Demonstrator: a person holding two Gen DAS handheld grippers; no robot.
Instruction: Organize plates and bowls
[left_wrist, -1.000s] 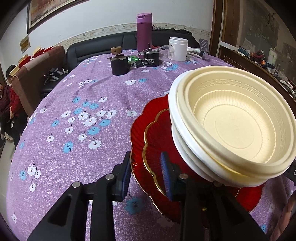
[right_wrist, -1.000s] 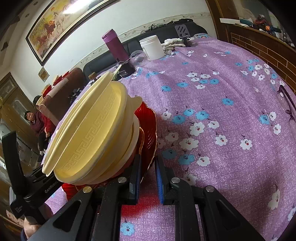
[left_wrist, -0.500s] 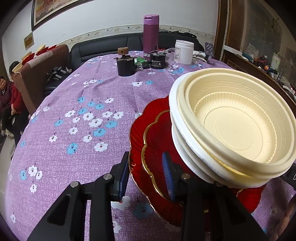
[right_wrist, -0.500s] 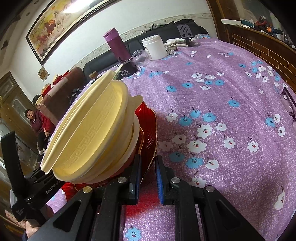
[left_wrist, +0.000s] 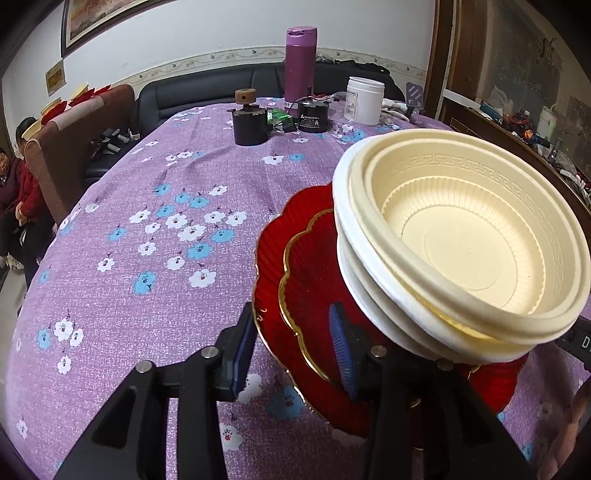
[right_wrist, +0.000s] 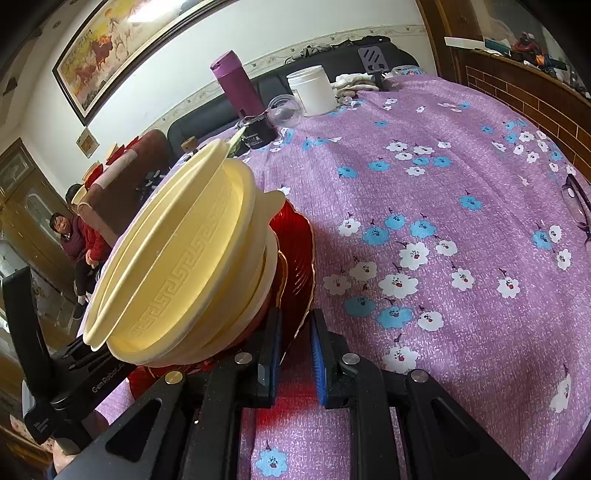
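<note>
Left wrist view: left gripper (left_wrist: 291, 354) jaws just opening, straddling red plates (left_wrist: 306, 291) rim, pads off. Right gripper (right_wrist: 295, 354) clamped on the far rim; cream bowls (left_wrist: 461, 243) stacked atop, mid-table. Retreat left slowly, keep stack level.

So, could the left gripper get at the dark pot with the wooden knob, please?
Probably yes: the left gripper has just been opening around the red plates' rim, and only bare cloth lies before the dark pot.
</note>
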